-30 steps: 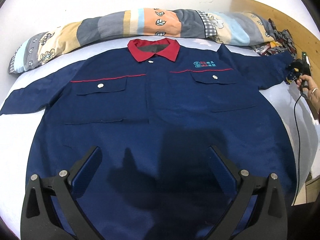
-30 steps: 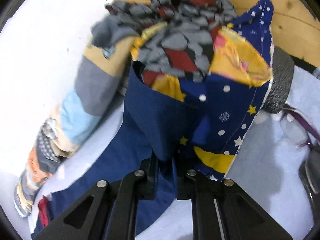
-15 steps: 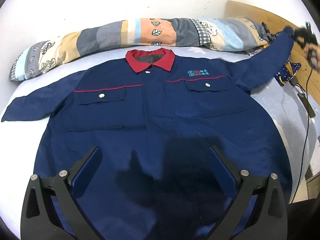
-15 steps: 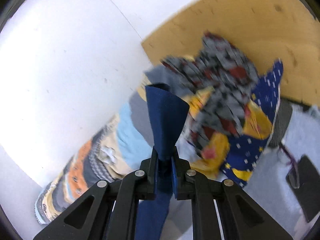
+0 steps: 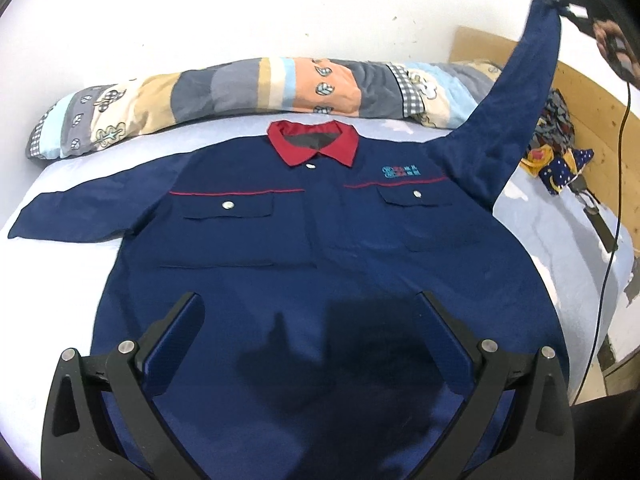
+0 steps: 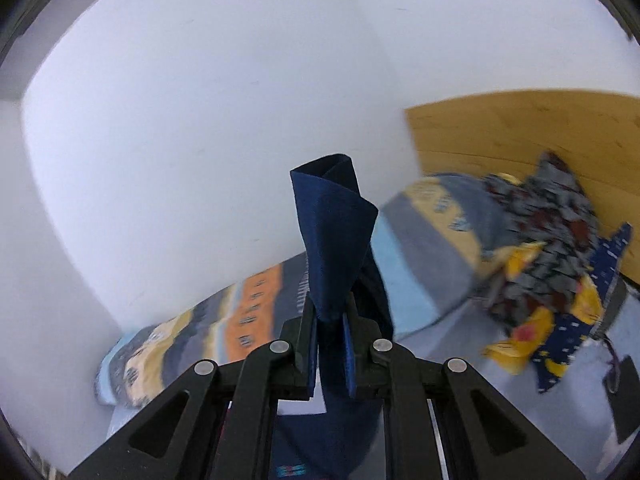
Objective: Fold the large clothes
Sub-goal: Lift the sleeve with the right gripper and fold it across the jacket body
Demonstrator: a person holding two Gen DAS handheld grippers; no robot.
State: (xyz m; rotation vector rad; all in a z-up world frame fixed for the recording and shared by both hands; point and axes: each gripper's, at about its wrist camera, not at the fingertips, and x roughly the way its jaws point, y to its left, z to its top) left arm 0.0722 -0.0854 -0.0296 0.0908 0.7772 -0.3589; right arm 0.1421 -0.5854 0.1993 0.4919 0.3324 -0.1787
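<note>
Navy work shirt (image 5: pixel 320 248) spread face up on bed (image 5: pixel 560 216). Right hand-held gripper (image 6: pixel 331 344) clamped tight on sleeve cuff (image 6: pixel 332 236), raised high. Left hand-held gripper (image 5: pixel 310 336) gaping, empty, above hem. Soft, light, limp cloth; best pinched at cuffs and hem corners.

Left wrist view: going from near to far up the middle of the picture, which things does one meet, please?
Left gripper with open jaws → body of the navy shirt → red collar → pale blue sheet → long patterned pillow → white wall.
</note>
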